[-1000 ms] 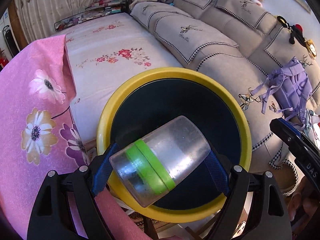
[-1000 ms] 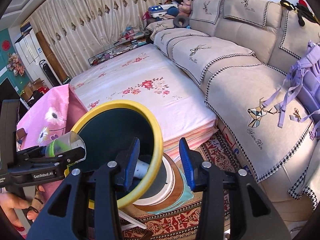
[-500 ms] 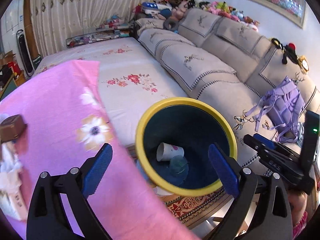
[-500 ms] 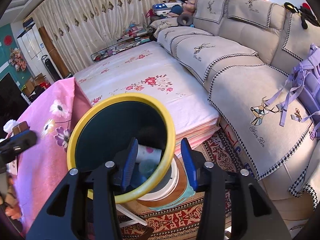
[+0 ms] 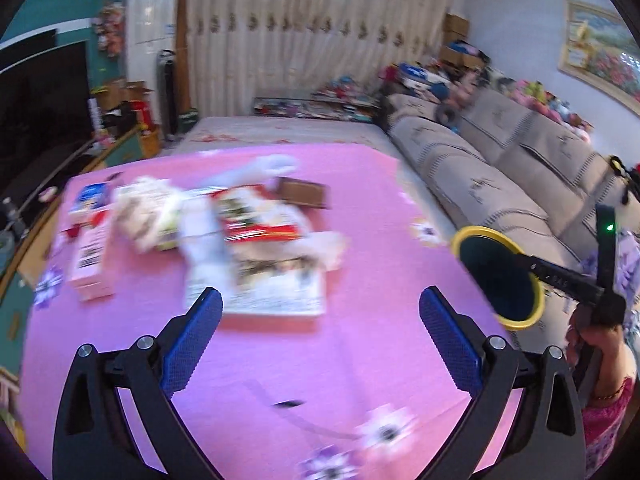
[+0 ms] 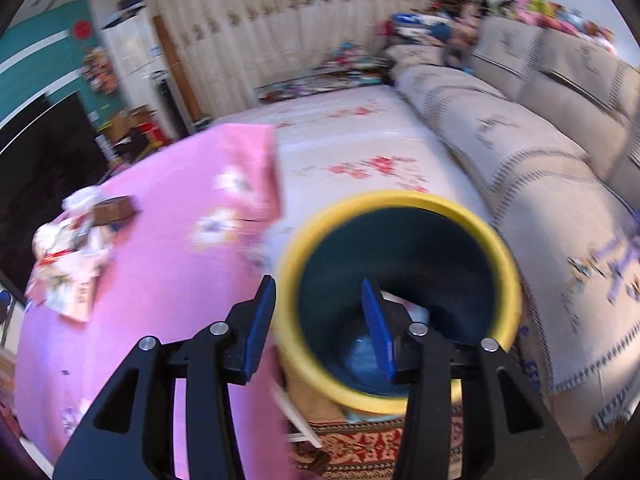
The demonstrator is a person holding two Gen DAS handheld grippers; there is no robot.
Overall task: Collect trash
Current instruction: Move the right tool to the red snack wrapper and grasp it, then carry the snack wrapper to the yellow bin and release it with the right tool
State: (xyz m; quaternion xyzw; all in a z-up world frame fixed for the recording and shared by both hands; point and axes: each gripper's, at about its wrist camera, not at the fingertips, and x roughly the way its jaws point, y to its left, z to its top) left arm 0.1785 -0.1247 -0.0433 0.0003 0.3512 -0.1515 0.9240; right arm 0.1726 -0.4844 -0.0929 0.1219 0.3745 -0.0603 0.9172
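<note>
Our left gripper [image 5: 320, 334] hangs wide and empty over the counter [image 5: 360, 360] litter, while our right gripper [image 6: 318, 322] clamps the yellow-rimmed bin [image 6: 400, 200].

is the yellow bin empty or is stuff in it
Not empty. The right wrist view looks down into the yellow bin and shows pale and bluish trash at its bottom.

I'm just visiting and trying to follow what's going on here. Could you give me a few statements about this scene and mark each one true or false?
1. The left hand-held gripper carries a bottle. False: its jaws stand wide open with nothing between them.
2. The bin has a yellow rim. True.
3. The right hand-held gripper grips the bin's rim. True.
4. The pink tablecloth is bare. False: a pile of wrappers and boxes lies on it.
5. The bin is empty. False: trash lies at its bottom.
</note>
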